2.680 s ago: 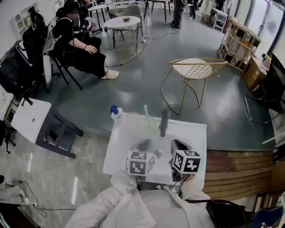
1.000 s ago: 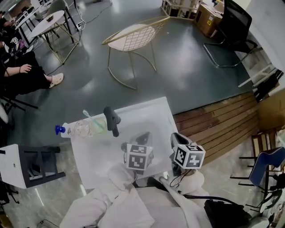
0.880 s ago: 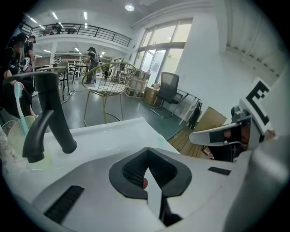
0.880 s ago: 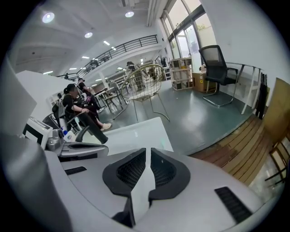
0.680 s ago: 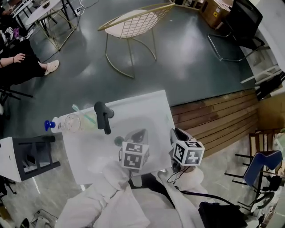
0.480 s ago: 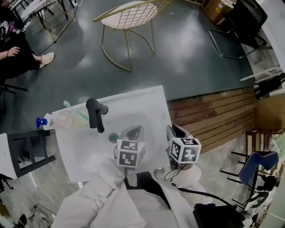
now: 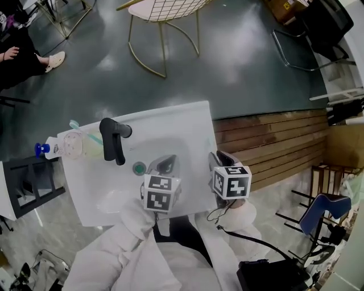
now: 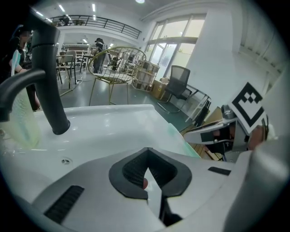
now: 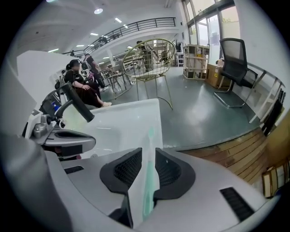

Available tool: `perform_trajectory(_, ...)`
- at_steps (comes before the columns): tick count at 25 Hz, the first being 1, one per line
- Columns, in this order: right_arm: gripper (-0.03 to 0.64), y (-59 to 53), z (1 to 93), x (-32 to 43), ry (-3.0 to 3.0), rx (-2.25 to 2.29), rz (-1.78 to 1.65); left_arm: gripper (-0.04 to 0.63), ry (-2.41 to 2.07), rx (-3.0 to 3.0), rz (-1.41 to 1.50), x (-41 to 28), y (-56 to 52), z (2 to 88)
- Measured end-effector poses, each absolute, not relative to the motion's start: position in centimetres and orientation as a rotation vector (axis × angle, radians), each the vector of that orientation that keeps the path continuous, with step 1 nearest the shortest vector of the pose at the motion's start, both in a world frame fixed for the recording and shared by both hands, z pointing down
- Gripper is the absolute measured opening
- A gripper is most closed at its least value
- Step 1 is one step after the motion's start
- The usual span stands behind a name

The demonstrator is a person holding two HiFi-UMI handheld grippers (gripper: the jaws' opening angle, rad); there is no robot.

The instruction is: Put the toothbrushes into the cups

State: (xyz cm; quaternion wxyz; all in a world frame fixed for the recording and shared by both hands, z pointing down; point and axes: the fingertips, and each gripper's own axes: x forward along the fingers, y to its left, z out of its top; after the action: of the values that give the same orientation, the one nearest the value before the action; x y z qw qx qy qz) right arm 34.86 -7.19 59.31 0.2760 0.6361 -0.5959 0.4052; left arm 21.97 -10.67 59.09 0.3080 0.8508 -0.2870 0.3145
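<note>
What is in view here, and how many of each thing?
sink: one, white, centre
faucet: one, black, sink's left side
cup: one, clear, left of faucet
toothbrush: two, green, one in cup, other on sink's right rim
bottle: one, blue cap, left of cup
wire chair: one, gold, floor beyond sink
office chair: one, black, top right
seated person: one, dark clothes, top left
left gripper: one, grey, shut, over sink
right gripper: one, grey, jaws just opened, rim toothbrush between them
</note>
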Motion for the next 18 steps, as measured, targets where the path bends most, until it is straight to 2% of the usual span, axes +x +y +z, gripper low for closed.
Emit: perform_trajectory(18,0.086,-7.2,61.4,34.6,-1.561,1.648,1.079,-0.002,-0.8,2.212,0.839,20.0,-10.2,59.7)
